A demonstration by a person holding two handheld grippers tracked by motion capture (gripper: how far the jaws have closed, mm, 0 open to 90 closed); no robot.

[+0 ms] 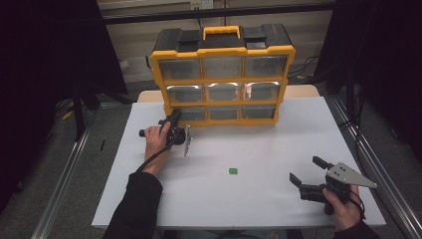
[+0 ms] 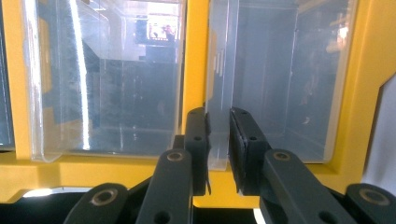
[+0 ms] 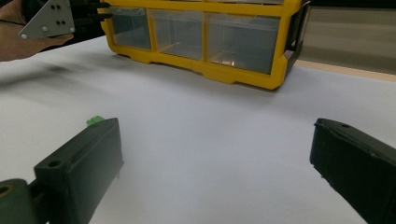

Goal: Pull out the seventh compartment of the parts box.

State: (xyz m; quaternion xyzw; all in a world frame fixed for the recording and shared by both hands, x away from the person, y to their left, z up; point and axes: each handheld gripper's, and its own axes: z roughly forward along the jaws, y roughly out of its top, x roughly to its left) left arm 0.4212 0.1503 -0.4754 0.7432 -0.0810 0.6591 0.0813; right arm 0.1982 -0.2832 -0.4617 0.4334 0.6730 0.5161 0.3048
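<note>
The left gripper (image 1: 170,121) was held on its side at the bottom-left drawer (image 2: 275,79) of the yellow organizer (image 1: 222,74), which stood at the far edge of the white table (image 1: 268,149). In the left gripper view, its jaws stood nearly together around the drawer's clear front edge; whether they actually pinched it could not be determined. The right gripper (image 1: 307,172) was held low over the table's near right corner, jaws spread wide and holding nothing. A small green part (image 1: 233,171) lay on the table between the two grippers, just beyond the right gripper's left jaw in the right gripper view.
</note>
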